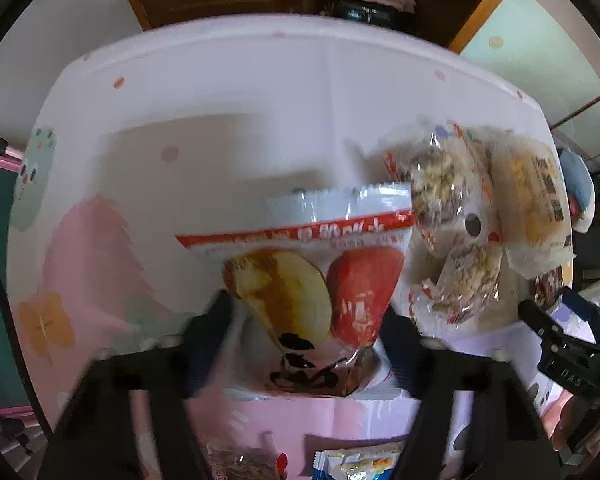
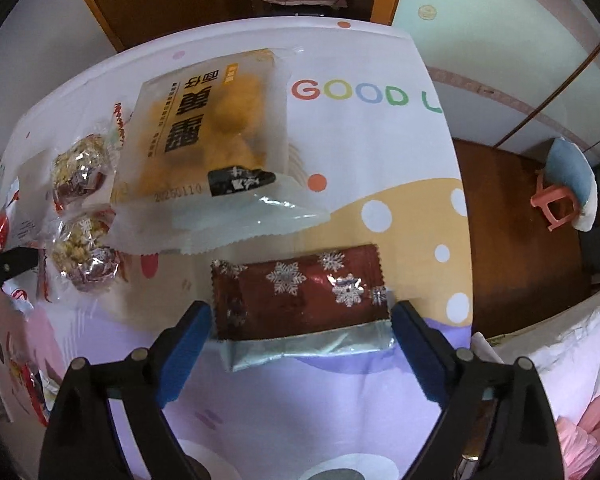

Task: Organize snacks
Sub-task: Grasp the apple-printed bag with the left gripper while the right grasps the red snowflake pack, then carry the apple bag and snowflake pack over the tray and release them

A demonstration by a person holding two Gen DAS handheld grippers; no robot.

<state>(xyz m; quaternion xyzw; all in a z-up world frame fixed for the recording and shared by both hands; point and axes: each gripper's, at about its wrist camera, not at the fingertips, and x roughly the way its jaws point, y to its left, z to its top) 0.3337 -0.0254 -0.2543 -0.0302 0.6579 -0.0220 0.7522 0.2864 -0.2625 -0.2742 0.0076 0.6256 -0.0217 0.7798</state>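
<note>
A white snack packet printed with a red apple and apple slices (image 1: 320, 280) lies on the patterned tablecloth (image 1: 220, 100). My left gripper (image 1: 304, 324) points down over it, both blue pads against its sides and its lower end crumpled. In the right wrist view a dark red packet with silver snowflakes (image 2: 300, 292) lies crosswise between the blue fingers of my right gripper (image 2: 302, 320), which stands open with a pad just off each end. Behind it lies a frosted packet of yellow snacks (image 2: 212, 128). Left of that are clear-wrapped grain snacks (image 2: 80, 172).
The grain snacks (image 1: 448, 208) and the yellow packet (image 1: 532, 200) lie right of the apple packet. A blue packet (image 1: 360, 464) lies near the front edge. The table's right edge (image 2: 460, 200) drops to a wooden floor with a pink stool (image 2: 560, 200).
</note>
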